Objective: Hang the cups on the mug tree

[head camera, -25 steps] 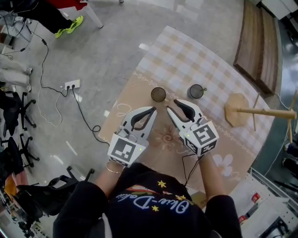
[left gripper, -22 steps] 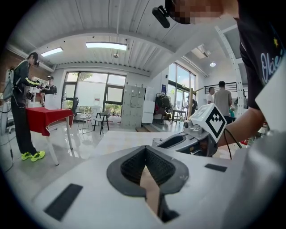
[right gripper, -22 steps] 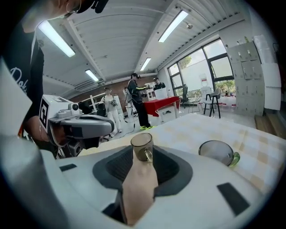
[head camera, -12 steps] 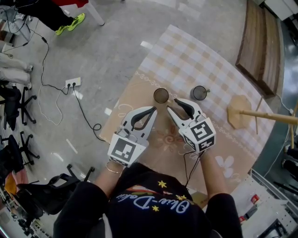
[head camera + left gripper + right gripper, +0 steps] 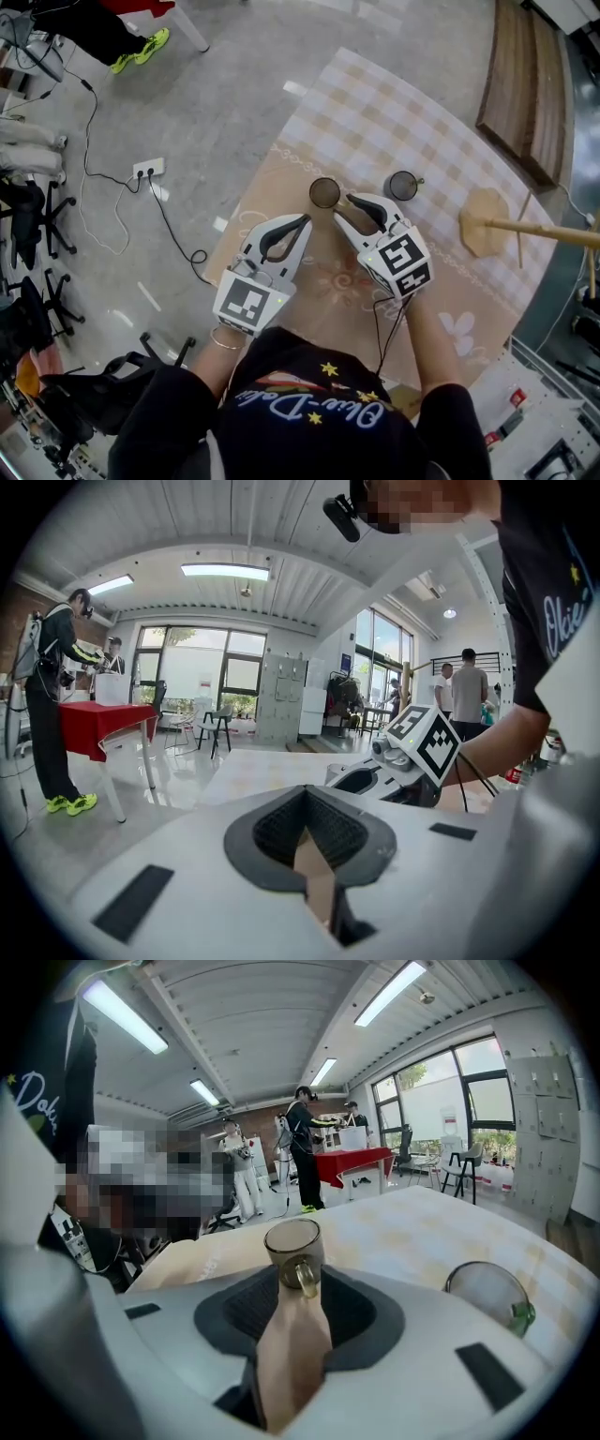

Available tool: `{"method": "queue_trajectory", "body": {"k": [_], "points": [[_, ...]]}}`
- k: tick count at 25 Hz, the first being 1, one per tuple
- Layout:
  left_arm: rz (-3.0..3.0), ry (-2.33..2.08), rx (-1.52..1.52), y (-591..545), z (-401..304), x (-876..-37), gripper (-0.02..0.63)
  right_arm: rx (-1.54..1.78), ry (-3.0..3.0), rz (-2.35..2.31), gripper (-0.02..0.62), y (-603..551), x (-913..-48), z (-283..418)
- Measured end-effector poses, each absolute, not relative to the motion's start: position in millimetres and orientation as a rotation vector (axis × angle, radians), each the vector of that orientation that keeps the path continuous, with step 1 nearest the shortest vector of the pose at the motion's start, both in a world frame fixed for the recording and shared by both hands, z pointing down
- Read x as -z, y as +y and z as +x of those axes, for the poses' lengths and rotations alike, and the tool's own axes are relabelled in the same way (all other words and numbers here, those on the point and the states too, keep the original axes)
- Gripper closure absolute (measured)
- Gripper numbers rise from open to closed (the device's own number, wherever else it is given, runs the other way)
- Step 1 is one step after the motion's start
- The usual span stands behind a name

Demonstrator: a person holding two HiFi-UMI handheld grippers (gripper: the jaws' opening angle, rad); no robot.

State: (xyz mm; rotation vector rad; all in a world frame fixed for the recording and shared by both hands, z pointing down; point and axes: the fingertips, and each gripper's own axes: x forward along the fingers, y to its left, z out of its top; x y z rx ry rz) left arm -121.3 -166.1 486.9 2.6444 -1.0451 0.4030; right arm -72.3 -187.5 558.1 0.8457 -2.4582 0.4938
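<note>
Two glass cups stand on the checked tablecloth: a brownish one (image 5: 324, 192) (image 5: 293, 1244) and a clear one with a green handle (image 5: 402, 186) (image 5: 487, 1294). The wooden mug tree (image 5: 485, 223) stands at the table's right, its pole leaning toward the right edge of the head view. My right gripper (image 5: 343, 206) (image 5: 295, 1290) is narrowly open just short of the brownish cup, whose handle faces the gap between the jaws. My left gripper (image 5: 306, 222) (image 5: 302, 797) is shut and empty, below and left of that cup.
The table (image 5: 375, 103) carries a checked and floral cloth. A wooden bench (image 5: 520, 89) stands beyond it. Cables and a power strip (image 5: 145, 171) lie on the floor at the left. People stand by a red table (image 5: 94, 719) in the background.
My right gripper has moved forward and slightly left, closing in on the brownish cup. The left gripper has barely moved.
</note>
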Motion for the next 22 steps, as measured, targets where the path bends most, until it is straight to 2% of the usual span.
{"method": "queue_trajectory", "body": {"k": [9,18,22], "points": [[2.643,-1.031,-0.411,-164,-123,-490,0.604,-0.473,-2.404,0.769,0.453,-186,-566,-77],[2.650,-1.021,-0.418,-163,-124,-491,0.604,-0.412,-2.364,0.774,0.533,-188,-569,-76],[2.671,-1.019,-0.421,-163,-124,-490,0.604,-0.372,-2.348,0.784,0.535,-189,-571,-77]]}}
